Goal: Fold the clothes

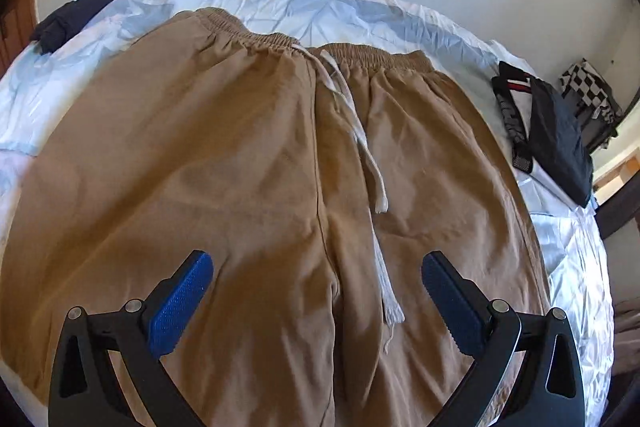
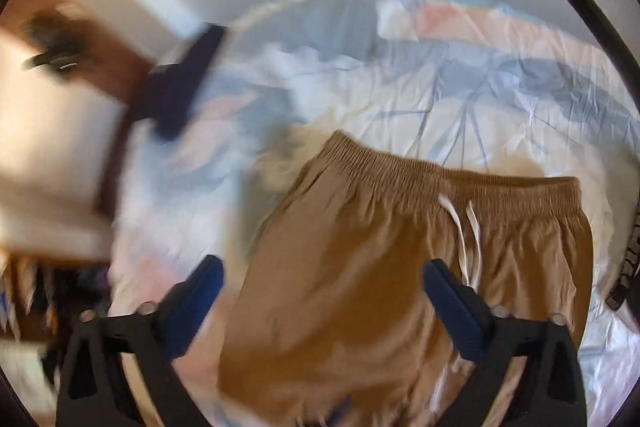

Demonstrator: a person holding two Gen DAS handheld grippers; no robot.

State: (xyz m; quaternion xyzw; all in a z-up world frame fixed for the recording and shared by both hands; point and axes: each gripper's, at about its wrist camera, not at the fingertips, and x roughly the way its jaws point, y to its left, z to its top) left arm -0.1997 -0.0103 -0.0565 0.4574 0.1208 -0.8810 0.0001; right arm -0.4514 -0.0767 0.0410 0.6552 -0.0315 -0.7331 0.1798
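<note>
Tan fabric: brown drawstring shorts [image 1: 248, 155] lie spread flat on the bed [image 1: 360, 11], elastic waistband [image 1: 256, 35] at the far side, leg openings toward the near edge.
Drawstring: white cord [image 1: 360, 135] trails down the middle, its ends loose on the front; better tucked aside before a fold so it does not bunch inside.
Step in hand: judged to be the start of a fold, with nothing gripped and the shorts laid out.
Left tongs [image 1: 316, 291]: spread wide and empty, hovering over the crotch seam, pads off the cloth.
Right tongs [image 2: 322, 299]: also spread wide and empty, over the left leg edge; that view is smeared at the left.
Doing it well: pinch one side at waistband and hem together, lift only slightly, carry it across so the side seams meet.
Risk: thin cloth may drag and wrinkle if only one corner is taken.
Surroundings: dark garment [image 1: 80, 11] at the far left corner, a black-and-white garment [image 1: 548, 131] at the right edge.
</note>
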